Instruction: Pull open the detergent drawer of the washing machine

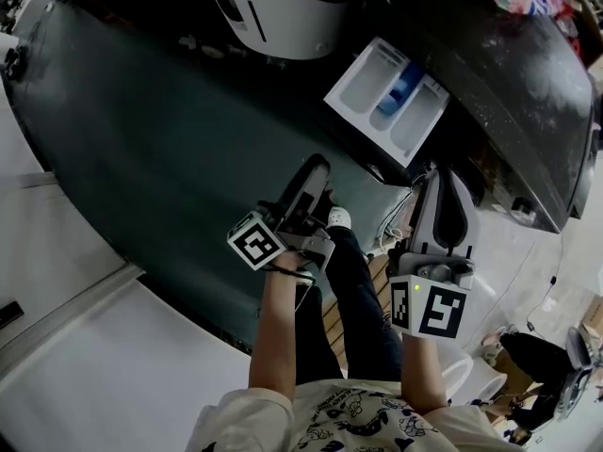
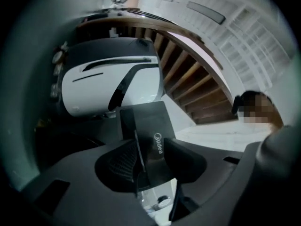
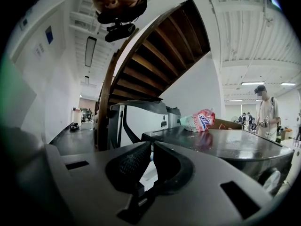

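finds the detergent drawer point(image 1: 363, 83) already drawn well out of the washing machine point(image 1: 509, 73), at the upper front corner of that dark machine, with white compartments open to view and a blue insert point(image 1: 400, 88) in the middle one. judges the pull as good as done; leaves at most a last bit of travel, and cannot tell whether the drawer sits at its stop.

places the left gripper point(image 1: 316, 168) just below and to the left of the drawer, jaws standing well apart. frames a dark front panel point(image 2: 150, 121) with a brand mark between those jaws, probably the drawer's own face, with no pad seen pressing on it, so grips nothing. places the right gripper point(image 1: 438, 175) near the machine's front, under the drawer's right end, jaws closed to a mere slit and empty.

around: a white-and-black appliance point(image 1: 273, 8) beyond the drawer, a bright printed bag point(image 3: 200, 120) lying on the machine's top, a wooden staircase point(image 3: 155, 55) overhead, loose cables point(image 1: 396, 217) hanging under the drawer, and the wearer's own leg and white shoe point(image 1: 339, 217) below. sees nothing blocking the drawer's path except the left gripper itself, close in front of it.
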{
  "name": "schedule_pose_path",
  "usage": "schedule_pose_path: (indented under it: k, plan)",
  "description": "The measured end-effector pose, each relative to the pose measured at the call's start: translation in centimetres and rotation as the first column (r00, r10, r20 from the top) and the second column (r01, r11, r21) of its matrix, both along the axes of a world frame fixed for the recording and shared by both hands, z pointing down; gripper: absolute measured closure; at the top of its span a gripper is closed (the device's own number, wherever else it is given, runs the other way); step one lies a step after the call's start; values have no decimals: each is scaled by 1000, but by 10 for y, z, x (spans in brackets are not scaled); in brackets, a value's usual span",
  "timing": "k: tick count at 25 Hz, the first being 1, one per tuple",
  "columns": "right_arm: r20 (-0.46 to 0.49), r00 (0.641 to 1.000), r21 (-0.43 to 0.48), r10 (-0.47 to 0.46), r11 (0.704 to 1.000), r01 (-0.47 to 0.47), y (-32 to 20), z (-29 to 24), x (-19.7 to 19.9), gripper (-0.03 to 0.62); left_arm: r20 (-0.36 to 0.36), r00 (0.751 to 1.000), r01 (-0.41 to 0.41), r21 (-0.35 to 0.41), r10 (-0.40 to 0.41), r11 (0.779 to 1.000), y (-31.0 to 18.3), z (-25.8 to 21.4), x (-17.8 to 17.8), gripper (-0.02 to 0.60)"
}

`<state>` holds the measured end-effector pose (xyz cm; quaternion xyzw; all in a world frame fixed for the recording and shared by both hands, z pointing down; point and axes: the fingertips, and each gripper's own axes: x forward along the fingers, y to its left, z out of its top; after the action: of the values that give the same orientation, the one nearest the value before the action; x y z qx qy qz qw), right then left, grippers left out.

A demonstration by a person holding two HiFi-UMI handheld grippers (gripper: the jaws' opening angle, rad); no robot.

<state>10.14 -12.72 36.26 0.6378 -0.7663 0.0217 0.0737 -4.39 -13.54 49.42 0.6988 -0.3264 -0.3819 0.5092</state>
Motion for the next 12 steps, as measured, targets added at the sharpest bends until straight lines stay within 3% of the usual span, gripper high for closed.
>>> schedule_pose_path:
  k: [3,7,12]
  plan:
    - [2,1000,8,-15,1000,15,7,-8,-9,565,162,987,12,28,-16,1000,14,-11,-10,404]
    - [3,999,17,-44,999,44,17,-20,-22,565,384,922,28,67,-52,997,32,-30,-24,463]
    - [7,996,25,-89,996,88,32,-38,-46,565,493,851,149,101,-180,984,54,-68,-60,568]
